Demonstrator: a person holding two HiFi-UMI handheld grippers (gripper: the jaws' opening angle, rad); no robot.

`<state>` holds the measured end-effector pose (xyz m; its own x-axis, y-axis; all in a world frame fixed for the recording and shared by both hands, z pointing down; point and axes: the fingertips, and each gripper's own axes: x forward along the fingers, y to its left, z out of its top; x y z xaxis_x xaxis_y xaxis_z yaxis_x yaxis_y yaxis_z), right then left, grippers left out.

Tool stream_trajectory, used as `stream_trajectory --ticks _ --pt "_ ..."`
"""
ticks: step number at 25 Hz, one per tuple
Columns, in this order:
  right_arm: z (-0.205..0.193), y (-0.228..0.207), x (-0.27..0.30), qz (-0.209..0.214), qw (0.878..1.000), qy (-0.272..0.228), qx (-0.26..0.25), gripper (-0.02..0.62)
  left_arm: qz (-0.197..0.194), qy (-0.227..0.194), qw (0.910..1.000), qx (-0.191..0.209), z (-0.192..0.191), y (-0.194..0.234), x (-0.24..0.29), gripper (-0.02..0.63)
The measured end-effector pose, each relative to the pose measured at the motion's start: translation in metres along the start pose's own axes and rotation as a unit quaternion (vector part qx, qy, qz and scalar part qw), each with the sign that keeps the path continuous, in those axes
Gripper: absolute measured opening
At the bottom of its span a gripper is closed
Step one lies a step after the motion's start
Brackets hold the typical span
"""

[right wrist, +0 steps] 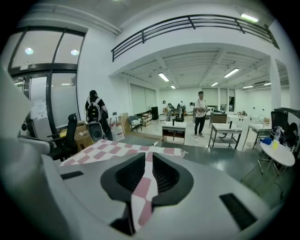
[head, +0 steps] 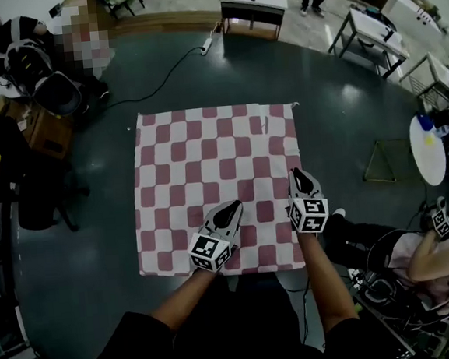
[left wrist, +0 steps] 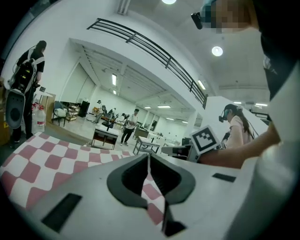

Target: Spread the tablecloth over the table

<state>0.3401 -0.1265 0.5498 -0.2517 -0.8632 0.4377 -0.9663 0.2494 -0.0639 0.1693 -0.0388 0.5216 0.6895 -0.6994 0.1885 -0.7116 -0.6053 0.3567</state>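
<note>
A red-and-white checked tablecloth (head: 207, 161) lies flat over the square table, seen from above in the head view. My left gripper (head: 235, 207) rests over its near edge, left of centre. In the left gripper view its jaws (left wrist: 149, 157) are shut on a fold of the cloth (left wrist: 56, 159), which stretches away to the left. My right gripper (head: 296, 173) sits at the cloth's right edge, near the front corner. In the right gripper view a strip of checked cloth (right wrist: 143, 187) runs between the jaws (right wrist: 149, 157), which pinch it.
Dark floor surrounds the table. A seated person (head: 434, 258) and a round white table (head: 427, 149) are close on the right. Black chairs (head: 38, 191) and boxes stand to the left, desks (head: 252, 0) at the back. A cable (head: 161, 79) crosses the floor beyond the table.
</note>
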Motion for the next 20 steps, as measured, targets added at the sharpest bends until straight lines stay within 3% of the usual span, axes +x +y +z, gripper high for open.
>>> stream_trajectory --ticks 7,11,16,20 --pt "-0.043 -0.085 0.157 0.041 0.991 0.123 -0.038 0.142 0.033 0.037 0.9984 -0.027 -0.052 0.028 0.078 0.02" --pt "-0.065 -0.115 0.22 0.049 0.982 0.171 -0.057 0.152 0.046 0.048 0.9971 -0.036 -0.068 0.033 0.093 0.02" --pt "-0.081 -0.118 0.259 0.066 0.978 0.181 -0.076 0.163 0.068 0.075 0.9934 -0.053 -0.092 0.047 0.079 0.02" --pt "-0.078 -0.11 0.279 0.106 0.97 0.169 -0.138 0.163 0.079 0.082 0.9916 -0.061 -0.104 0.058 0.075 0.02"
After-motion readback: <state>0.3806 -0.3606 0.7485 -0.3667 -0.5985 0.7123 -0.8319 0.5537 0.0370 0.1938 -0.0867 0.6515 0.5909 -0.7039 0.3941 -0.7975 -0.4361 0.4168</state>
